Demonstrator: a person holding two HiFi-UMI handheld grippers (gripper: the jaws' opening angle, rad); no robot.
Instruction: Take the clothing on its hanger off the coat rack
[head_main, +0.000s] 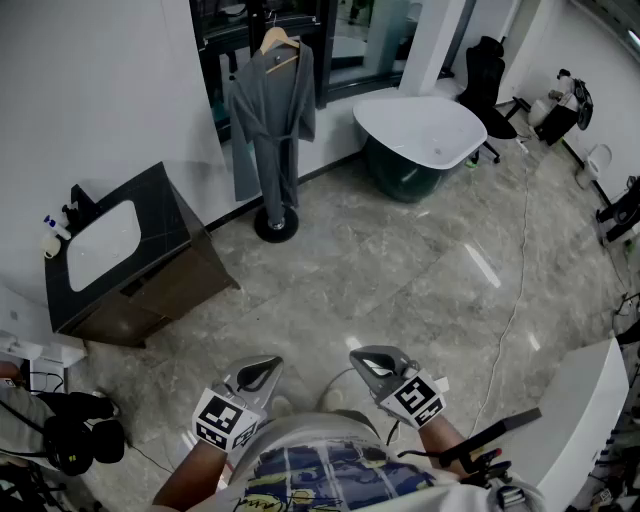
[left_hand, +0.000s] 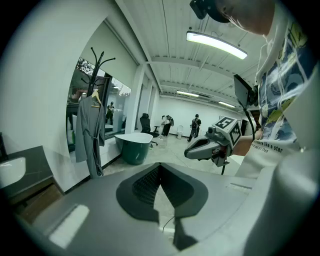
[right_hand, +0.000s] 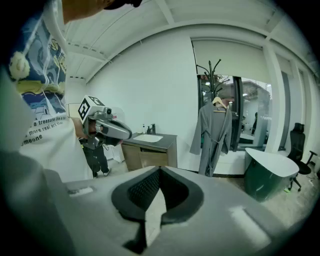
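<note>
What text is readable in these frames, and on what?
"a treasure": print on the person's white shirt, right gripper view; the lines under it are too blurred.
"like a star": same shirt, left gripper view.
Marker cubes: black-and-white patterns only, no letters.
Bottles: too small to read.
</note>
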